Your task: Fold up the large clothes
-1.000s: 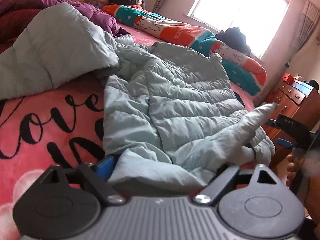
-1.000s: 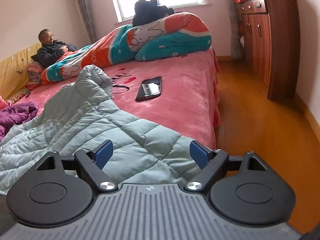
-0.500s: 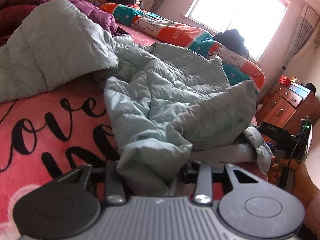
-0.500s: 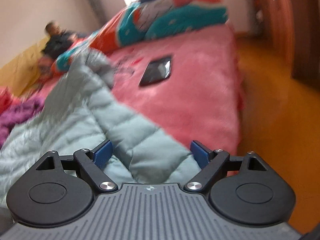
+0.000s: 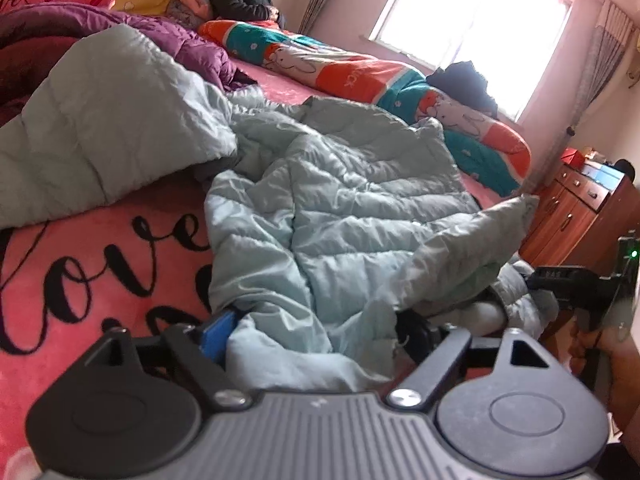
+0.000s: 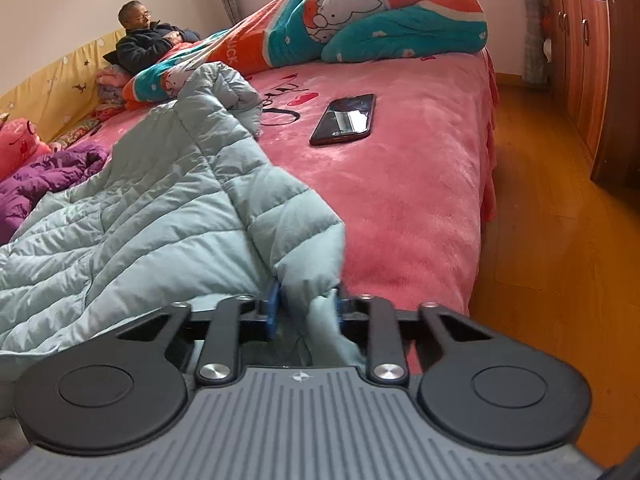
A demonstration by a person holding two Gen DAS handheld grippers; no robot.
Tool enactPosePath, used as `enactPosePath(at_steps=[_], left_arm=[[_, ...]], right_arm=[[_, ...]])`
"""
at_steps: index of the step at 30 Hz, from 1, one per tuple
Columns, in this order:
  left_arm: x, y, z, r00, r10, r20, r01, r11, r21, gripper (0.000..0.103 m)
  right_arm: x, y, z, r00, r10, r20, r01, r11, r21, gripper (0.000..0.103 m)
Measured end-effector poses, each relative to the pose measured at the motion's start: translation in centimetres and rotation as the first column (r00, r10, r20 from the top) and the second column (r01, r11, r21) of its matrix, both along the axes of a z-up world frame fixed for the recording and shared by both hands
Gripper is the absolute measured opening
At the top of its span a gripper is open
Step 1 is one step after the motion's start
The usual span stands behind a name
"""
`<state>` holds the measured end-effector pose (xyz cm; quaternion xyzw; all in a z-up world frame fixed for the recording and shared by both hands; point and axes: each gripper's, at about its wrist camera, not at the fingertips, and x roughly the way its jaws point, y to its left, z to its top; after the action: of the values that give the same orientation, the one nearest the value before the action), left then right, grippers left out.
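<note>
My right gripper (image 6: 306,312) is closing its jaws on a puffy corner of the pale green quilted coat (image 6: 160,216) at the near edge of the bed (image 6: 420,208); the pads look already pressed into the fabric. My left gripper (image 5: 316,332) is opening, its jaws wide, with a bunched fold of the same coat lying between them, not pinched as far as I can tell. The coat sprawls rumpled across the near half of the bed. I judge I am regripping the hem before a fold; next I must close the left and lift both corners together. Beyond lie a phone (image 6: 344,119) and a rolled blanket (image 6: 360,28).
</note>
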<state>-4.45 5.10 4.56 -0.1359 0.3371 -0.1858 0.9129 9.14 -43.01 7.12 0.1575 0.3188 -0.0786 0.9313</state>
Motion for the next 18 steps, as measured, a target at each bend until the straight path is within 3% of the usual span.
enactPosePath(at_steps=[6, 9, 18], left_arm=[[-0.3, -0.3, -0.4, 0.999, -0.032, -0.029, 0.034, 0.997, 0.064, 0.037], [-0.8, -0.4, 0.2, 0.999, -0.032, -0.031, 0.034, 0.996, 0.082, 0.022], [-3.6, 1.3, 3.3, 0.998, -0.025, -0.060, 0.033, 0.990, 0.136, 0.014]], right_arm=[[-1.3, 0.7, 0.5, 1.000, -0.006, -0.015, 0.006, 1.000, 0.018, 0.014], [-1.8, 0.6, 0.7, 1.000, -0.009, -0.021, 0.010, 1.000, 0.028, 0.012], [-5.6, 0.9, 1.9, 0.999, 0.011, -0.044, -0.010, 0.999, 0.033, 0.010]])
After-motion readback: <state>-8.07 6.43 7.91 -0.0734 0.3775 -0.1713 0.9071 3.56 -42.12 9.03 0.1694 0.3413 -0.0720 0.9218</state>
